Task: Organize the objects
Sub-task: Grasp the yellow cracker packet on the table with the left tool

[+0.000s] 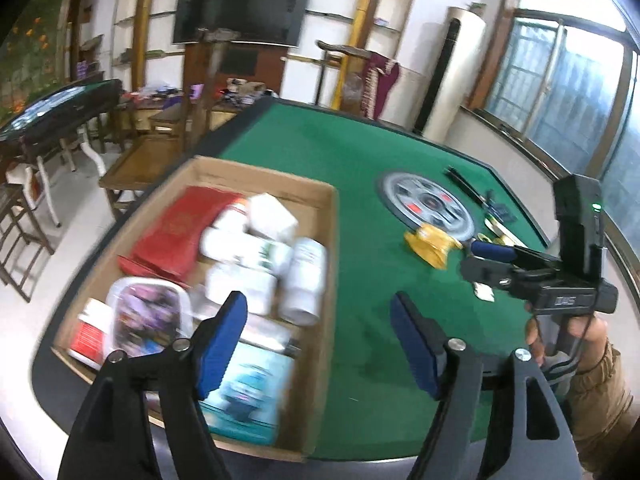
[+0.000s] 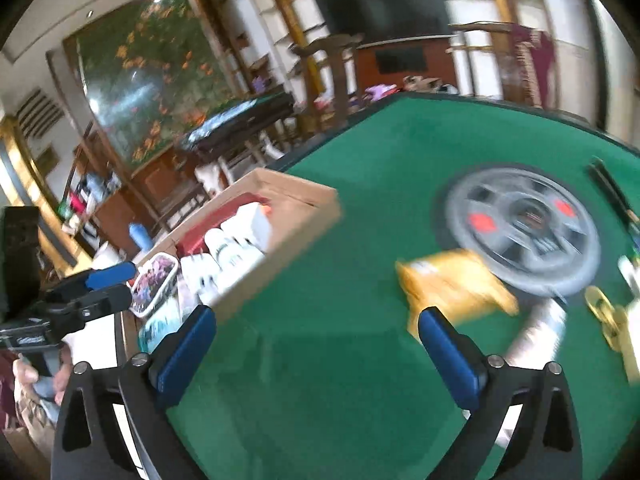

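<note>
A cardboard box (image 1: pixel 320 208) sits on the left of the green table (image 1: pixel 360 152). It holds several white bottles (image 1: pixel 304 276), a red packet (image 1: pixel 176 228), a clear tub (image 1: pixel 148 316) and a teal pack (image 1: pixel 248 392). My left gripper (image 1: pixel 318 304) hangs open over the box's near right corner, with nothing between its blue pads. My right gripper (image 2: pixel 316 314) is open over bare felt, empty, just left of a yellow packet (image 2: pixel 452 284). A silver tube (image 2: pixel 540 328) and a gold item (image 2: pixel 604 312) lie to its right.
A round grey centre panel (image 2: pixel 524 228) is set into the table. Black pens (image 1: pixel 466 186) and small items lie at the far right edge. Wooden chairs (image 1: pixel 136 168) and a second dark table (image 1: pixel 60 108) stand on the left beyond the table. A hand (image 1: pixel 536 332) holds the right gripper.
</note>
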`<action>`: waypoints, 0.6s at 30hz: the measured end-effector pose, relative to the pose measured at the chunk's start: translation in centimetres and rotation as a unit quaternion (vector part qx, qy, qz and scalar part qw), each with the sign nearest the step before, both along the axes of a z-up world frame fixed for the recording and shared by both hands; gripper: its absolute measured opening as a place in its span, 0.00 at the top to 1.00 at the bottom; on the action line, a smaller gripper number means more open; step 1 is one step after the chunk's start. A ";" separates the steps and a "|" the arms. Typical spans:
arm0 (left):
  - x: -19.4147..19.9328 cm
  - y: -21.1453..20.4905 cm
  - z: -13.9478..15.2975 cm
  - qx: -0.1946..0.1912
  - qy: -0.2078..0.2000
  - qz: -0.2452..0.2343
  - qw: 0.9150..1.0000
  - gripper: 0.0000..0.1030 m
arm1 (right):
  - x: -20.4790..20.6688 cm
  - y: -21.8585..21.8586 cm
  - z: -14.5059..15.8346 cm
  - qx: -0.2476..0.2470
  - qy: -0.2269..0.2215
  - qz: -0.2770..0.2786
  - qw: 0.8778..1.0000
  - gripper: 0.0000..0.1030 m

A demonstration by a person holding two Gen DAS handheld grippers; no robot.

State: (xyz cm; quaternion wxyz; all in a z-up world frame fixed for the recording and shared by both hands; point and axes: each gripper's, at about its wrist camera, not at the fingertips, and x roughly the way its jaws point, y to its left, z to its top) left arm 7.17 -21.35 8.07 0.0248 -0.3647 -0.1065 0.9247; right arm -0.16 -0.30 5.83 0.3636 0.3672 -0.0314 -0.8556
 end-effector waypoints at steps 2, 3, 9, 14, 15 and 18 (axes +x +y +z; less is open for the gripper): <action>-0.1 2.2 -1.1 -0.004 -0.012 -0.017 1.000 0.27 | 0.7 3.7 -0.3 -0.022 0.002 -0.037 0.999 0.00; -0.3 3.1 -1.6 -0.008 -0.019 -0.026 0.999 0.27 | 0.8 5.4 -0.5 -0.032 -0.003 -0.054 0.998 0.00; -2.7 9.1 -4.2 -0.043 -0.073 -0.095 0.992 0.27 | -0.1 14.1 -0.7 -0.136 -0.054 -0.177 0.973 0.00; -5.5 12.9 -3.2 -0.049 -0.075 -0.143 0.986 0.27 | -0.4 16.1 -0.2 -0.149 -0.061 -0.216 0.963 0.00; -6.2 13.4 -3.1 -0.052 -0.076 -0.149 0.985 0.27 | -0.4 15.9 -0.2 -0.148 -0.065 -0.214 0.963 0.00; -8.8 14.6 -2.7 -0.067 -0.081 -0.148 0.983 0.27 | -0.5 15.7 -0.3 -0.143 -0.070 -0.212 0.964 0.00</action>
